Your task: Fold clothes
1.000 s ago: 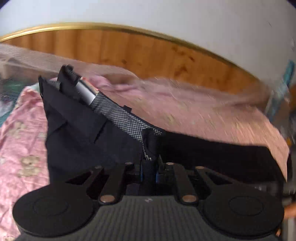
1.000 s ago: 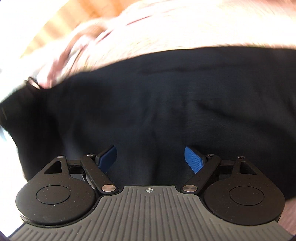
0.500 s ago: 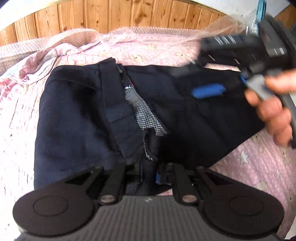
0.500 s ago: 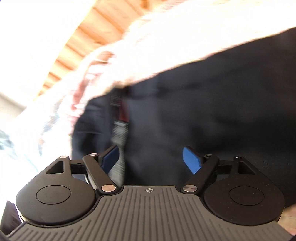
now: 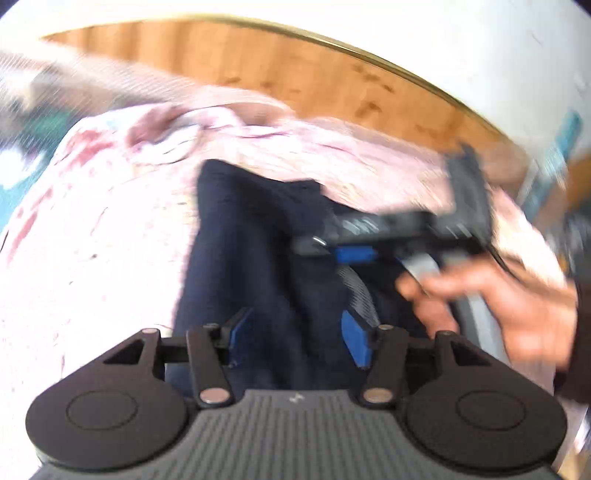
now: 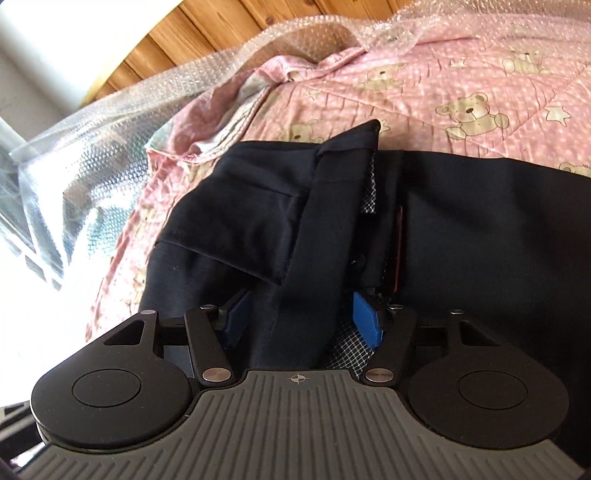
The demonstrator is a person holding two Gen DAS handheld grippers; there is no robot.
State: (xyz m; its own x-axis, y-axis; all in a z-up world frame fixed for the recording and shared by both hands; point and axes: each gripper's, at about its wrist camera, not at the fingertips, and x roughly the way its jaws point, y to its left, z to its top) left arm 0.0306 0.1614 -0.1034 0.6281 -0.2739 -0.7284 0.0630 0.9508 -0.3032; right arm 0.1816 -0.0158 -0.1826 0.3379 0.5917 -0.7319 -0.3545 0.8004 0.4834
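Note:
Dark navy trousers [image 6: 258, 221] lie on a pink bear-print quilt [image 6: 461, 85], waistband folded over, with checked lining [image 6: 371, 184] showing. My right gripper [image 6: 301, 319] is open, its blue pads astride the waistband fold. In the blurred left wrist view the trousers [image 5: 251, 251] lie ahead and my left gripper [image 5: 299, 341] is open just above them, holding nothing. The right gripper [image 5: 354, 254] and the hand holding it show at that view's right, over the trousers.
A wooden headboard [image 6: 229, 33] runs behind the bed, with bubble wrap [image 6: 110, 122] draped over the left side. The quilt [image 5: 92, 240] spreads to the left of the trousers. A white wall [image 5: 443, 44] rises above the headboard.
My left gripper has opened and let go of the trouser fabric it held. My right gripper has moved over the waistband, still open.

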